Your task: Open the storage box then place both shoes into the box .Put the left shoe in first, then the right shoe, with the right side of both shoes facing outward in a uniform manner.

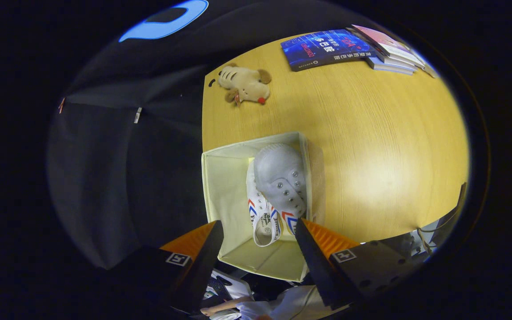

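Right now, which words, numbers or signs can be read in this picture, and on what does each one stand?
Blue book: "多巴胺" and "DA", upside down; smaller print unreadable.
Stacked books: too small to read.
White shoe in the storage box: tongue and side print too blurred.
Gripper, jaws open above the box: square markers, no words.

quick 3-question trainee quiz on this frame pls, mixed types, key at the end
1. True or false: the claw is shut on the white shoe.
2. What lies on the table nearest the stack of books? A) plush toy B) mug C) scissors
3. Fill in: the shoe sits inside the open ____.

Key: 1 false, its fingers are spread apart above the box, holding nothing; 2 A; 3 storage box.
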`<act>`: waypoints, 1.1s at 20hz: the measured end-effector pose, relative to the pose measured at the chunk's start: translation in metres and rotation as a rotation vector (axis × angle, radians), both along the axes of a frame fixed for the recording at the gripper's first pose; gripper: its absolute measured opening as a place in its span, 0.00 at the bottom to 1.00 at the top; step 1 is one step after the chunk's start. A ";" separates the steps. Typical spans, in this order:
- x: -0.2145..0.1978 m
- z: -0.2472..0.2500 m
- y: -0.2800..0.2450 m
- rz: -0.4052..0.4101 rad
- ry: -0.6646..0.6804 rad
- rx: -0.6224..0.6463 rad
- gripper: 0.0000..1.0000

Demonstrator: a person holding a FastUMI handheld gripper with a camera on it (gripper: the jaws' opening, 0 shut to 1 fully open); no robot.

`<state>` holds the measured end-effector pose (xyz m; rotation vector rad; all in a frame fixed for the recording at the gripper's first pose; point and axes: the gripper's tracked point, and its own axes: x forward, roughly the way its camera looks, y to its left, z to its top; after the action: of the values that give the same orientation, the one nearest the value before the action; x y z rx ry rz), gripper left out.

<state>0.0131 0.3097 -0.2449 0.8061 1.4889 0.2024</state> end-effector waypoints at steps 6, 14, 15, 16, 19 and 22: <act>-0.005 0.009 -0.009 -0.029 -0.002 0.035 0.99; -0.010 0.040 -0.046 -0.045 -0.245 0.024 0.99; -0.009 0.043 -0.055 -0.040 -0.284 0.002 0.99; -0.009 0.046 -0.064 -0.039 -0.324 -0.022 0.99; -0.004 0.052 -0.102 -0.044 -0.424 -0.117 0.99; 0.003 0.052 -0.146 -0.059 -0.516 -0.231 0.99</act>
<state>0.0160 0.1638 -0.1924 0.5562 0.9794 0.1741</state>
